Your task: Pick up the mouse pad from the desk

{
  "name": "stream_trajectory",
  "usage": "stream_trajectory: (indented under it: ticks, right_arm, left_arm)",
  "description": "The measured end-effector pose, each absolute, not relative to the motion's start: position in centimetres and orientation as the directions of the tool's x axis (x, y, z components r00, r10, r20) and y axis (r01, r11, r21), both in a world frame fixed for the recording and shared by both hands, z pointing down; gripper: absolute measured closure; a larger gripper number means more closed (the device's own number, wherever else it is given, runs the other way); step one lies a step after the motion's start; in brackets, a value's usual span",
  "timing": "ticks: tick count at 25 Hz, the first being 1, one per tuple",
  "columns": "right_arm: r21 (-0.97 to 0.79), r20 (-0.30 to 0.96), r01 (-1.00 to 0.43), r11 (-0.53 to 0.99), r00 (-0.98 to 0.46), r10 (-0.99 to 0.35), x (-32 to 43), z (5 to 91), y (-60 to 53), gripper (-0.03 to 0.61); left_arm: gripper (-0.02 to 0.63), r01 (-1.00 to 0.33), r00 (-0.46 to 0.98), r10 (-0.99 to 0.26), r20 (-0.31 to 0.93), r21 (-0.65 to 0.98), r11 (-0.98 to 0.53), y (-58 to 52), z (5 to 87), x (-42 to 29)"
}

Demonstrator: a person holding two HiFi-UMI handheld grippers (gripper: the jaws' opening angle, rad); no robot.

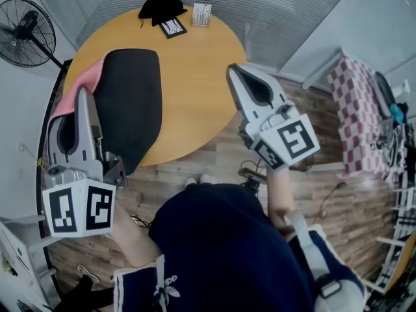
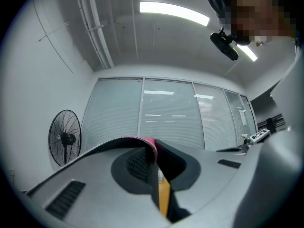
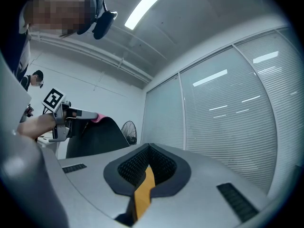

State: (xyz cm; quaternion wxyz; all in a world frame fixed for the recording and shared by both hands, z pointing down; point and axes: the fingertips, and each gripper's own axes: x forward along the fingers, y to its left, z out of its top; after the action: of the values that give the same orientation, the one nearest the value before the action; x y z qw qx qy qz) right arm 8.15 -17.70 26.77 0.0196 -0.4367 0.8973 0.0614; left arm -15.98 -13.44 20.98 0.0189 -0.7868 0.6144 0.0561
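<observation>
Hold the mouse pad [image 1: 133,103] firmly by its edge in the pinched left tongs [image 1: 83,95], hanging above the desk [image 1: 195,77]; leave the empty right tongs [image 1: 235,74] closed, aside; raise evenly to avoid dragging.

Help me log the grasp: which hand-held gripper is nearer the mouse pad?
Left. The left hand-held gripper grips the mouse pad's edge; the right hand-held gripper is clear of it.

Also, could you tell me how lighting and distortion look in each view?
Head view: strong fisheye, even light on the table. Left gripper view: the ceiling light glares; the mouse pad looms large up close. Right gripper view: blinds bow outward.
</observation>
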Motion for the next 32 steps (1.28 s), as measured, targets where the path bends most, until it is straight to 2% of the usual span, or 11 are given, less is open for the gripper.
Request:
stream_trajectory:
  ticks: [32]
  right_arm:
    - [0.113,-0.063,-0.796,0.595,-0.603,-0.795,10.4,27.6,-20.2,0.577]
  left_arm:
    - [0.594,-0.967,0.25,-0.964,-0.084,0.026,-0.253,-16.3,21.8,-13.9]
